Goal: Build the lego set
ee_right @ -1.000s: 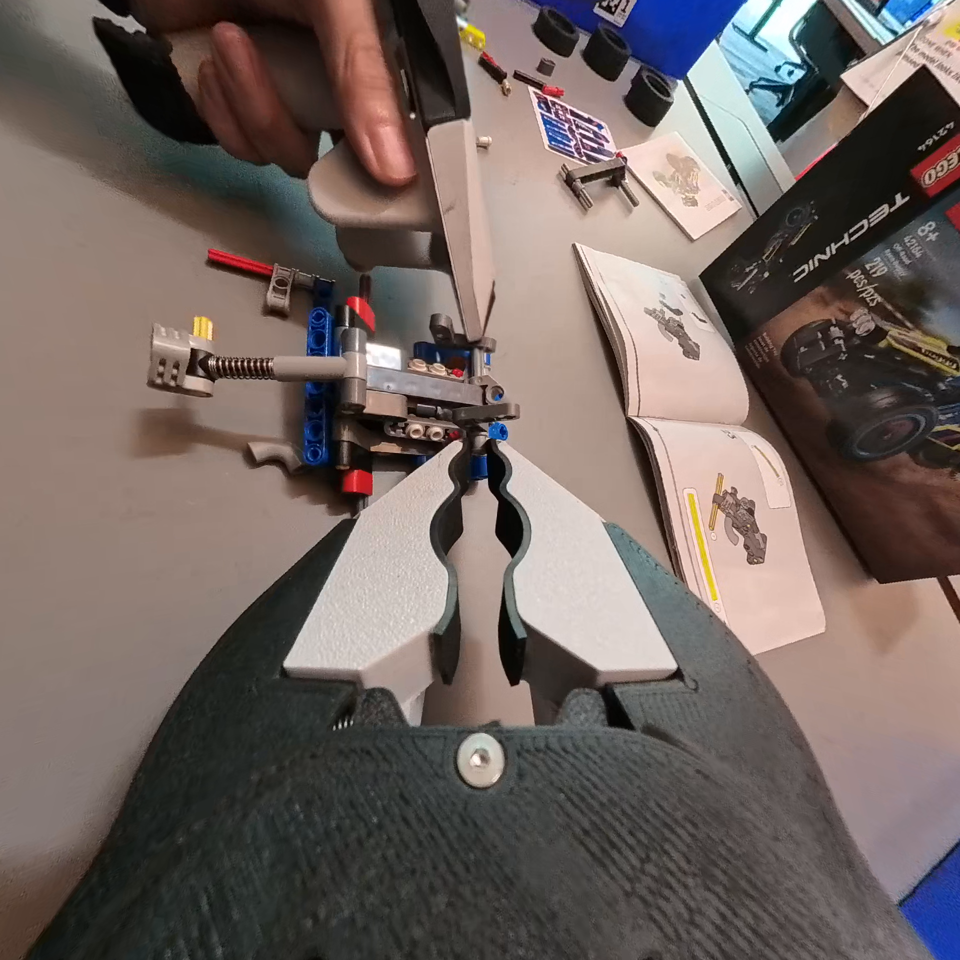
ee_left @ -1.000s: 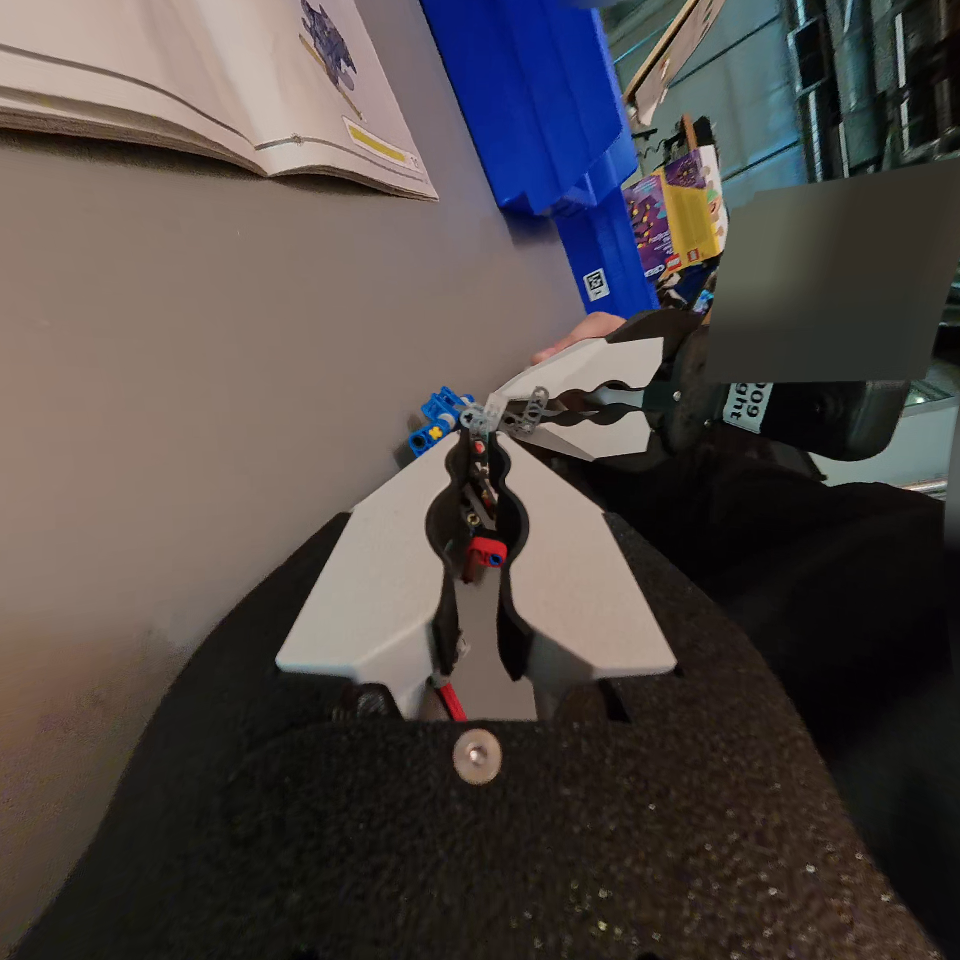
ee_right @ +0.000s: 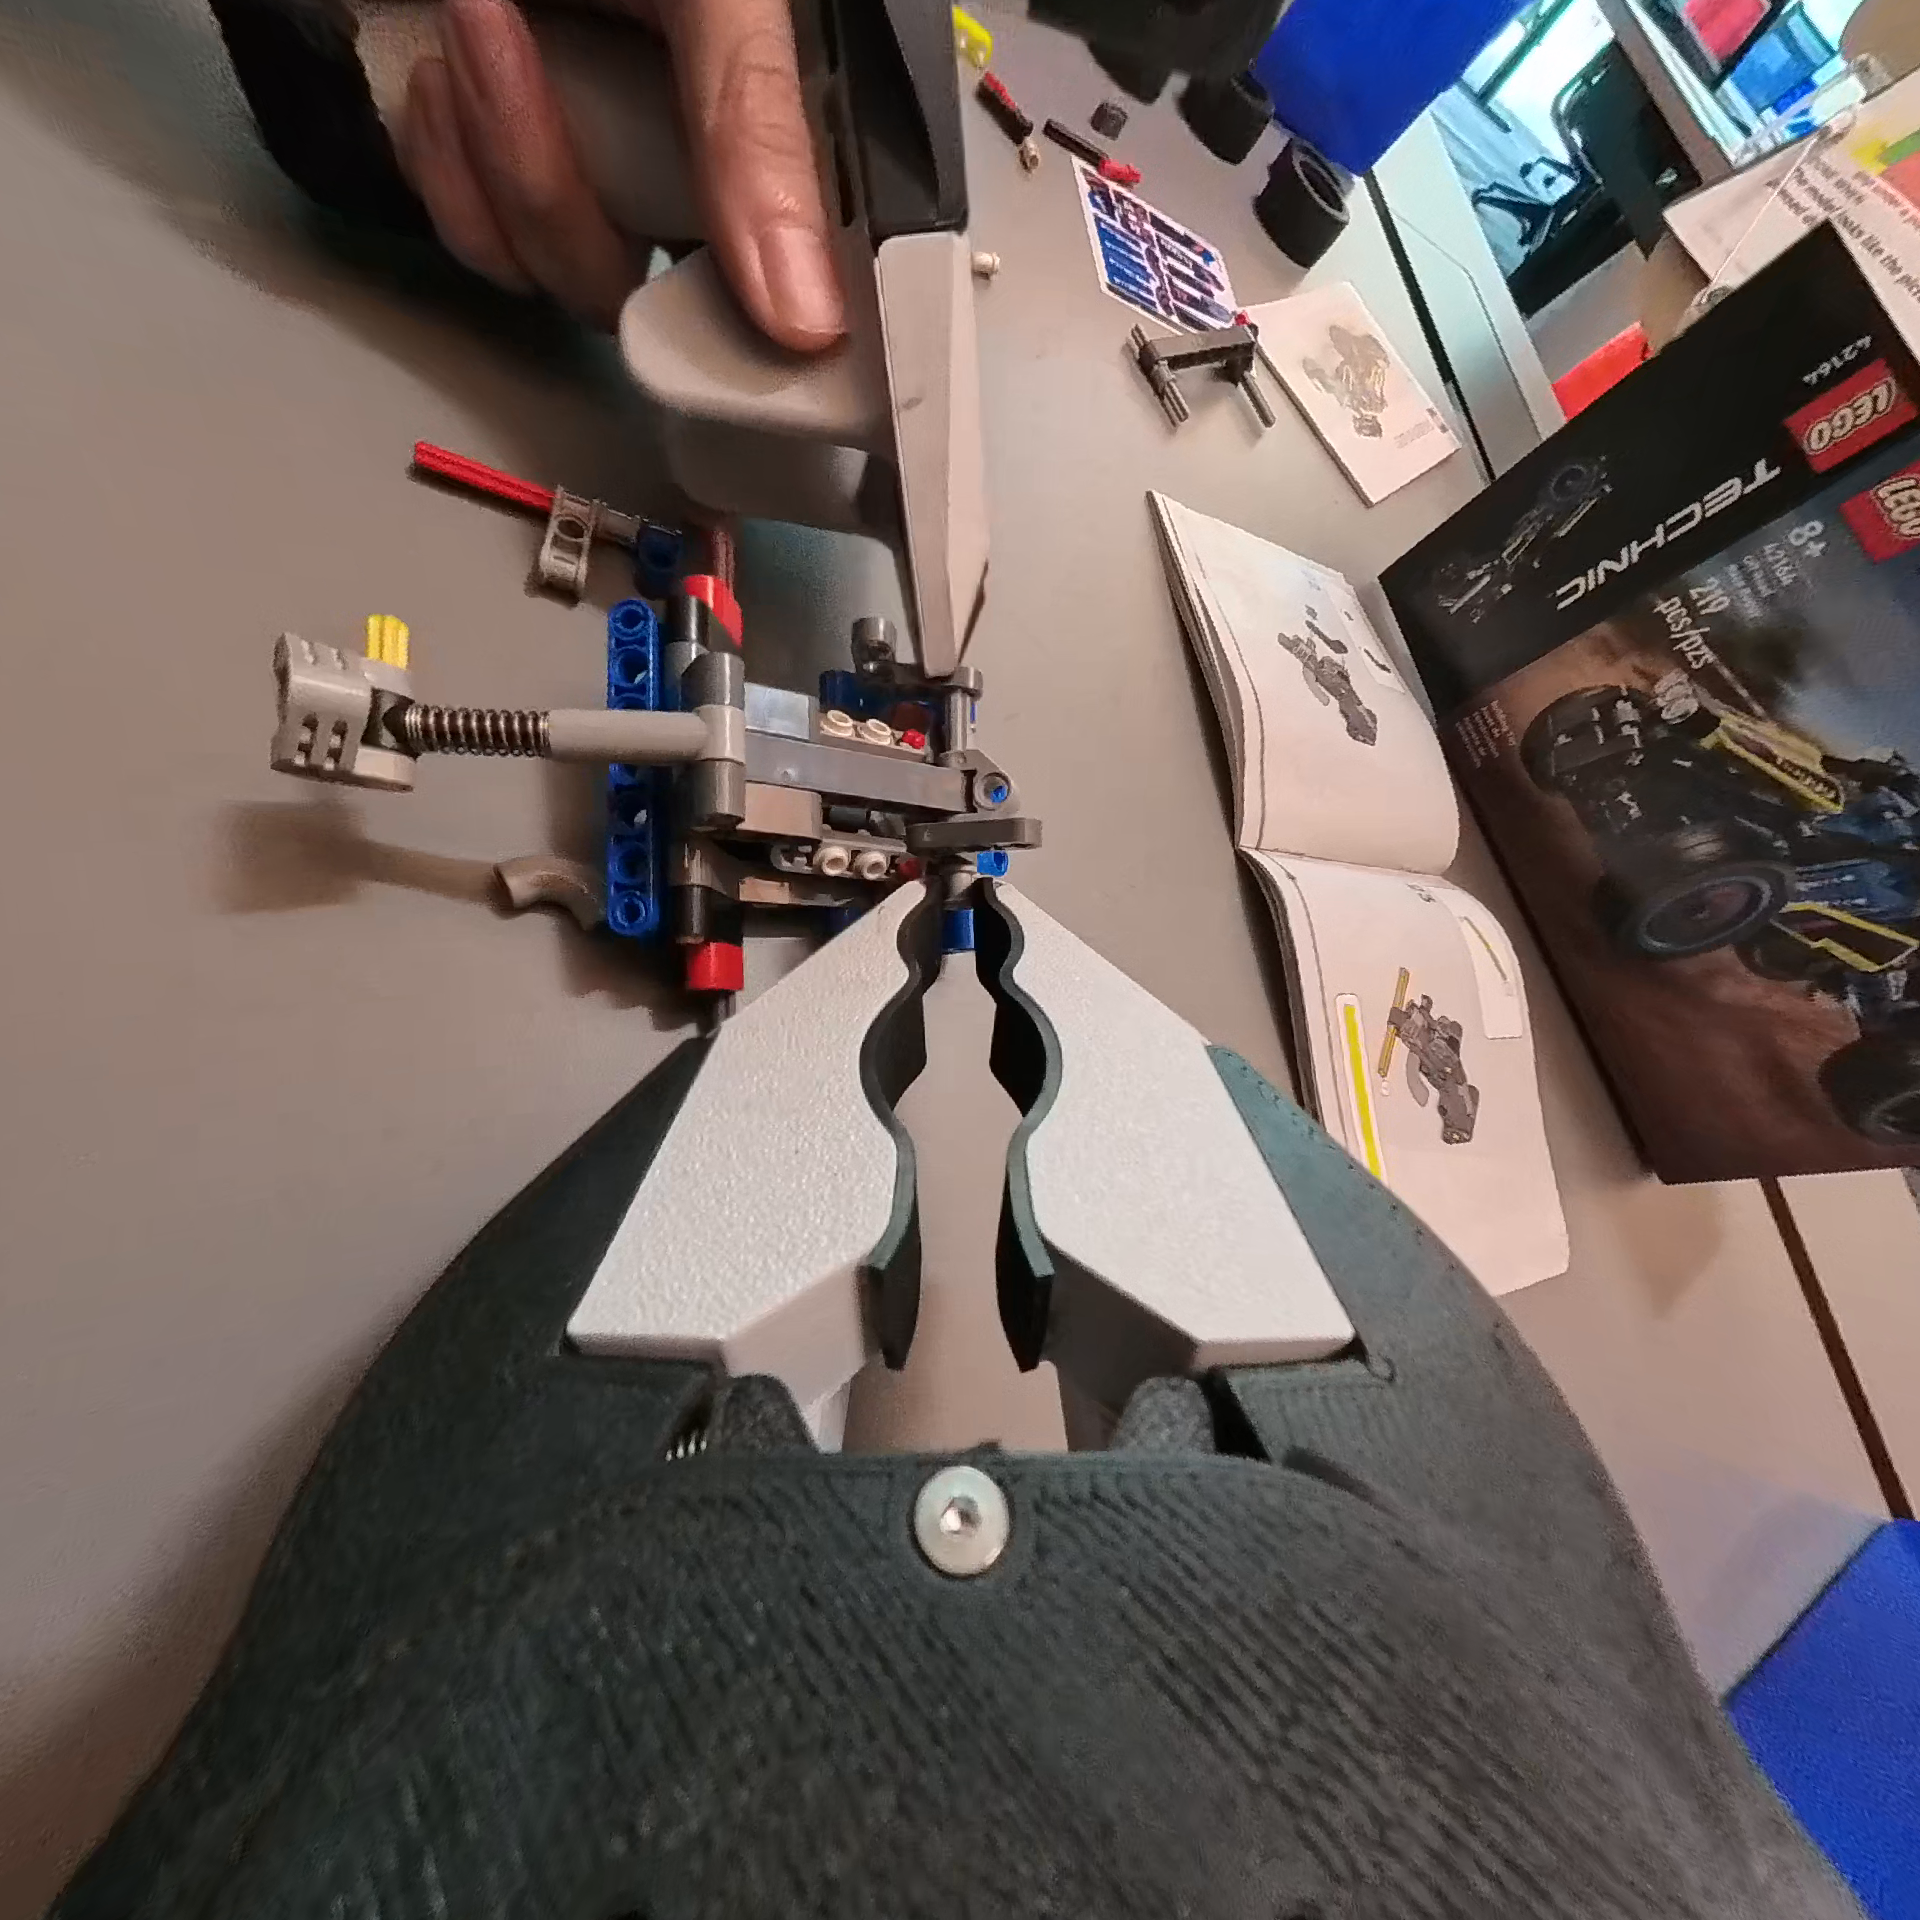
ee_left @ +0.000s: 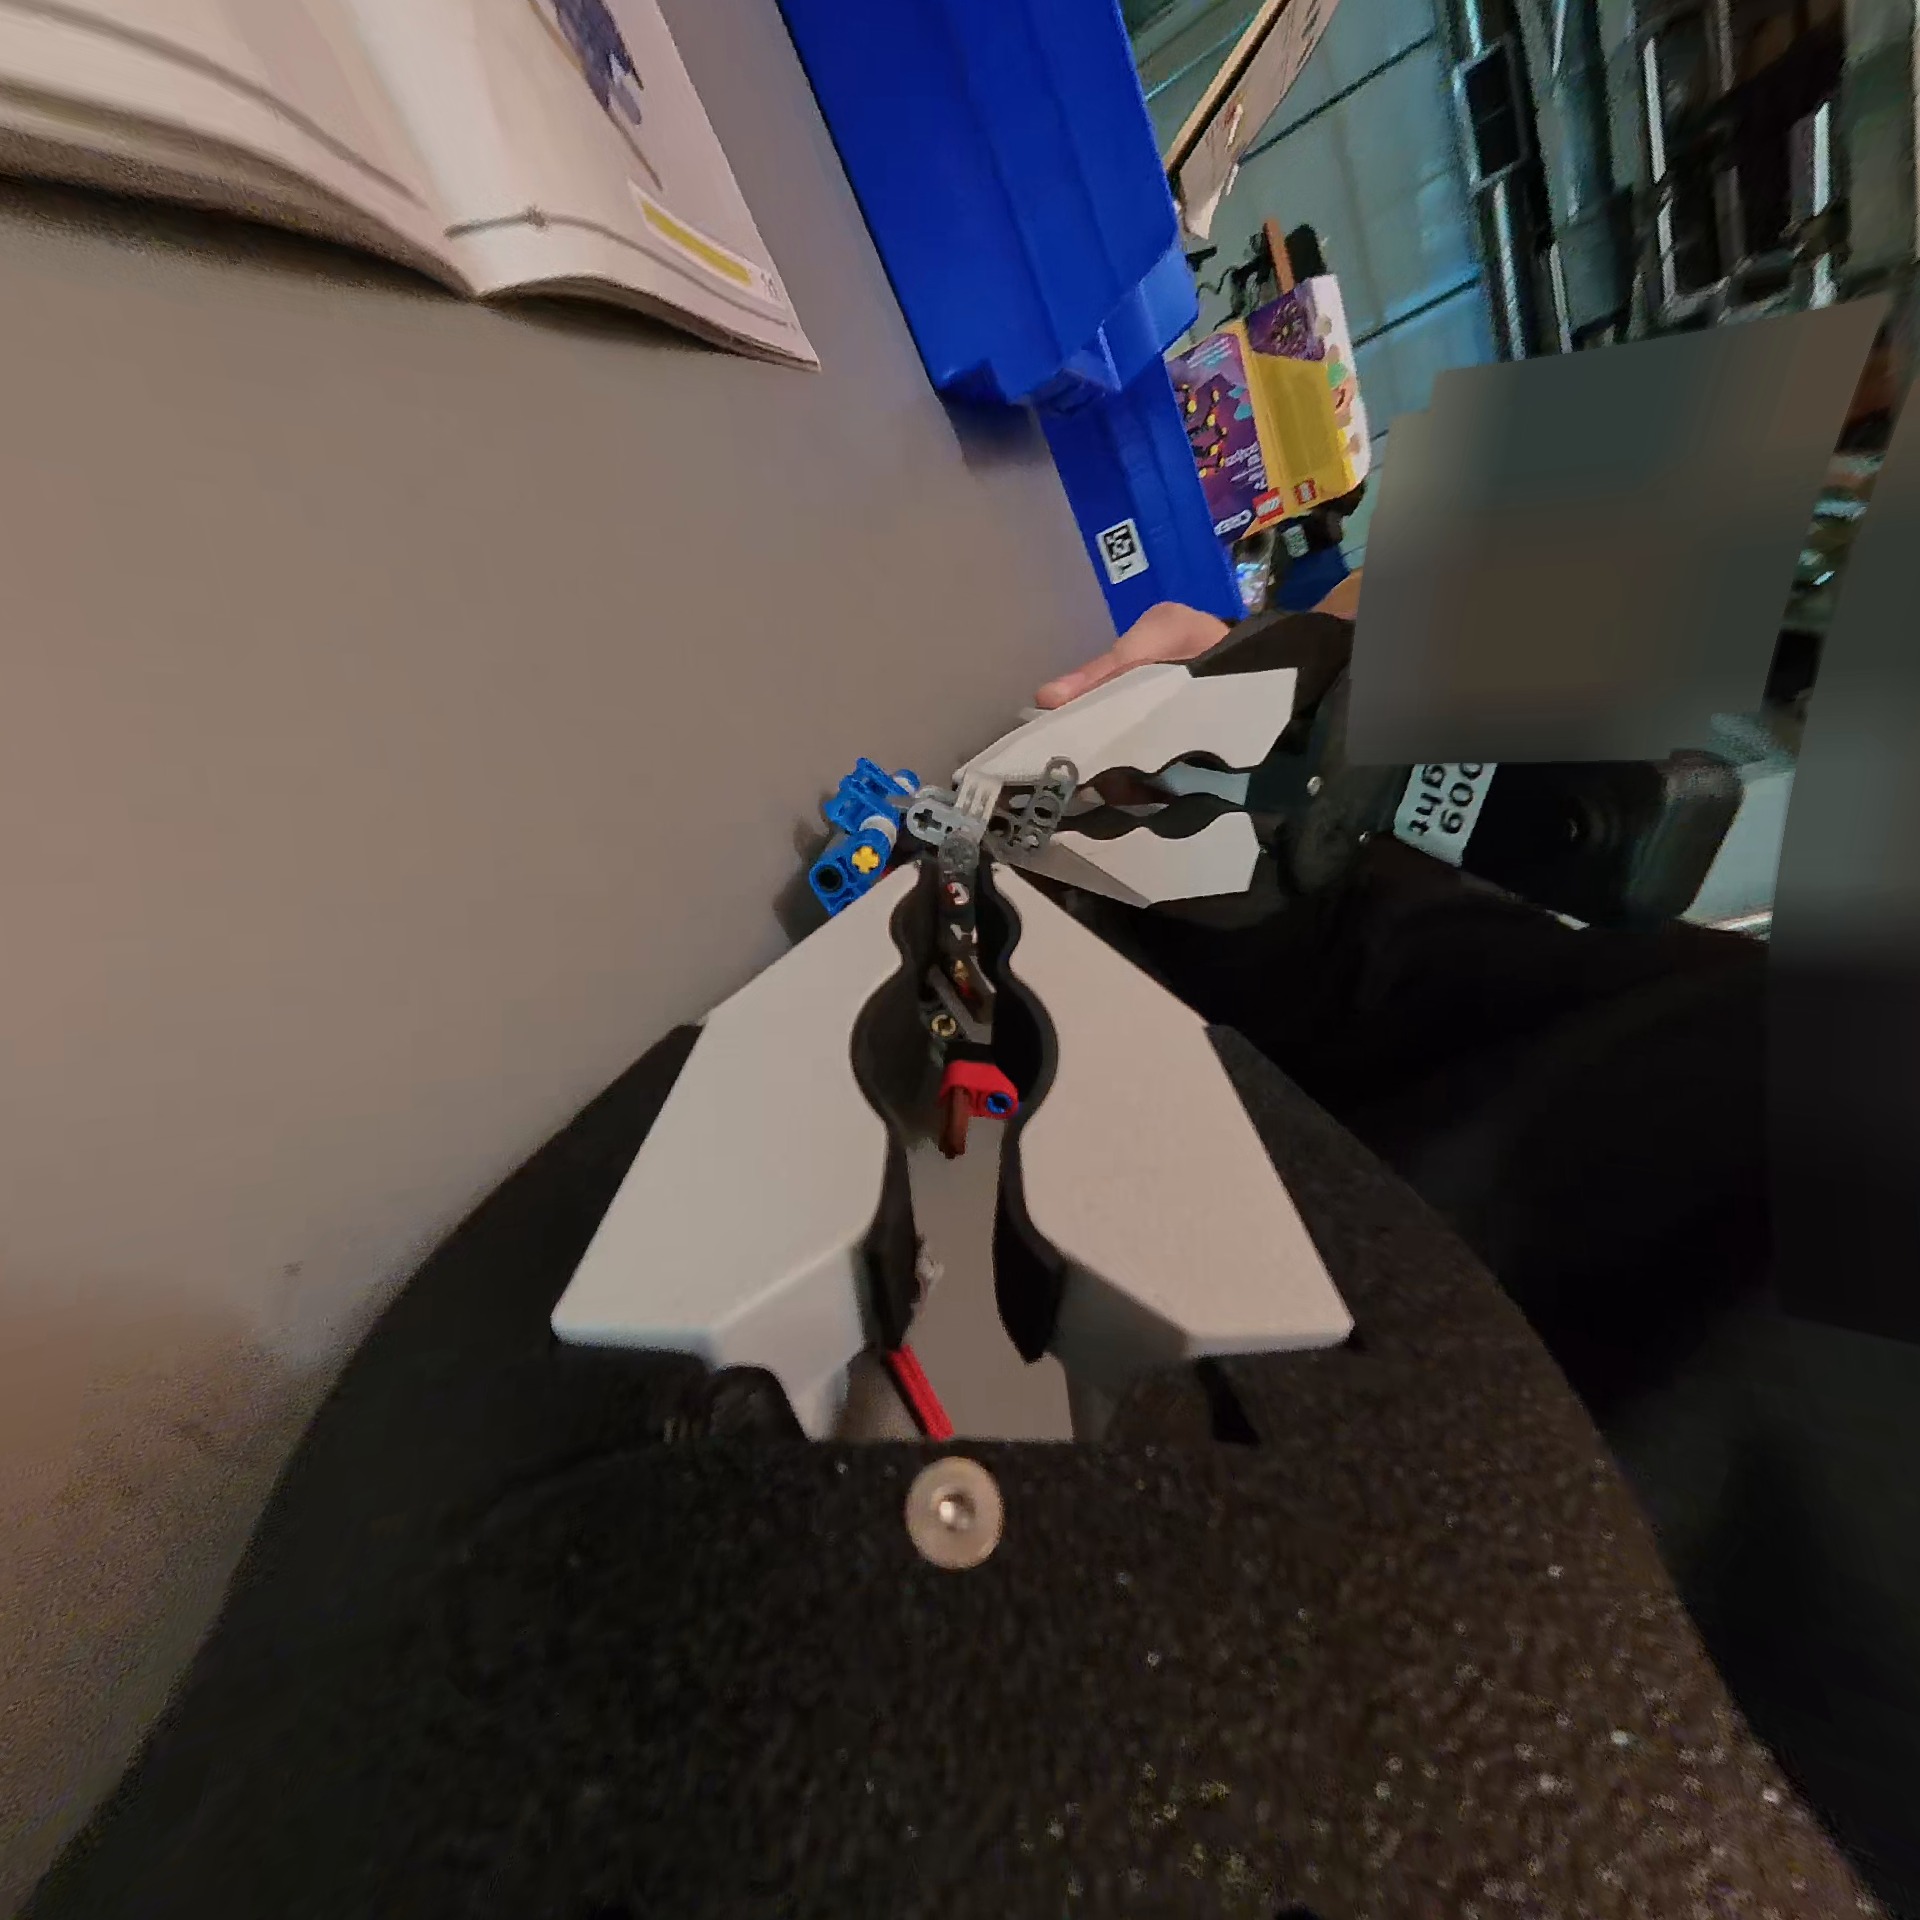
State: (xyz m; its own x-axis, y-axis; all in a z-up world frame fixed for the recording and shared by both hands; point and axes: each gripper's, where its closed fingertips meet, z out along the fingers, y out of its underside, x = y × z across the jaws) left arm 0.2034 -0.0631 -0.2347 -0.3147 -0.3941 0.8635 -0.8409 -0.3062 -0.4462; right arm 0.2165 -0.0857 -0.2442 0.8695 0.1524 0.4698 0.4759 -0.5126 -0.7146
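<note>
A small toy-brick assembly (ee_right: pixel 790 769) of grey, blue, black and red parts, with a spring strut sticking out to the left, lies on the grey table (ee_right: pixel 260 1143). My left gripper (ee_left: pixel 958 878) is shut on it, and the assembly runs back between its fingers. In the right wrist view the left gripper (ee_right: pixel 951 649) comes down from above onto the assembly's far side, held by a hand (ee_right: pixel 644 135). My right gripper (ee_right: pixel 956 896) is shut on a small grey connector (ee_right: pixel 971 831) at the near end. In the left wrist view the right gripper (ee_left: pixel 1003 821) pinches that grey piece (ee_left: pixel 1039 805).
An open instruction booklet (ee_right: pixel 1351 790) and a dark toy box (ee_right: pixel 1683 727) lie to the right. A sticker sheet (ee_right: pixel 1153 244), a small grey frame part (ee_right: pixel 1205 364), black tyres (ee_right: pixel 1304 197) and a blue bin (ee_left: pixel 1018 187) are farther back. A red axle (ee_right: pixel 478 473) lies left. The tips of both grippers are at nearly the same place.
</note>
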